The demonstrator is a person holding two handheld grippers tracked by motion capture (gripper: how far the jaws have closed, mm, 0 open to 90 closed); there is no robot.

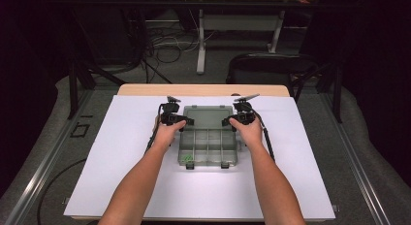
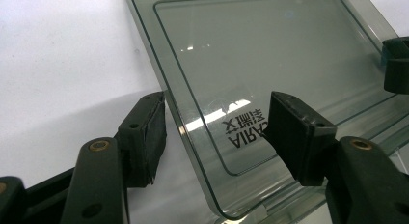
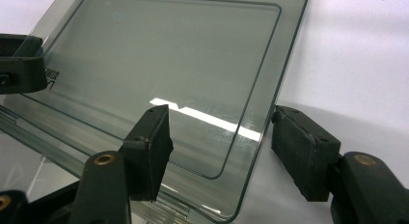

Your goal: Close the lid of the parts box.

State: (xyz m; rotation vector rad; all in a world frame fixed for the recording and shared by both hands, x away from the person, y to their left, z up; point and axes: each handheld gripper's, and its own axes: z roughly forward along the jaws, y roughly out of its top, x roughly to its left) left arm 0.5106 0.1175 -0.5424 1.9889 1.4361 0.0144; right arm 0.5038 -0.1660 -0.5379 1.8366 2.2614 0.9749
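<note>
From above, the clear compartment box (image 1: pixel 208 142) sits mid-counter (image 1: pixel 121 157), its lid (image 1: pixel 207 117) swung open and away from me. My left gripper (image 1: pixel 186 122) is at the lid's left edge and my right gripper (image 1: pixel 227 122) at its right edge.

Along my left gripper (image 2: pixel 214 132), the fingers (image 2: pixel 144 132) stand wide, straddling the lid's (image 2: pixel 270 55) edge without pressing it.

Along my right gripper (image 3: pixel 219 147), the fingers (image 3: pixel 152 147) likewise gape around the lid's (image 3: pixel 164 55) edge, holding nothing.

Black left gripper (image 2: pixel 212 130) and right gripper (image 3: pixel 219 139); blocky pads, brass screws, trailing cables; bare forearms, no sleeves.
</note>
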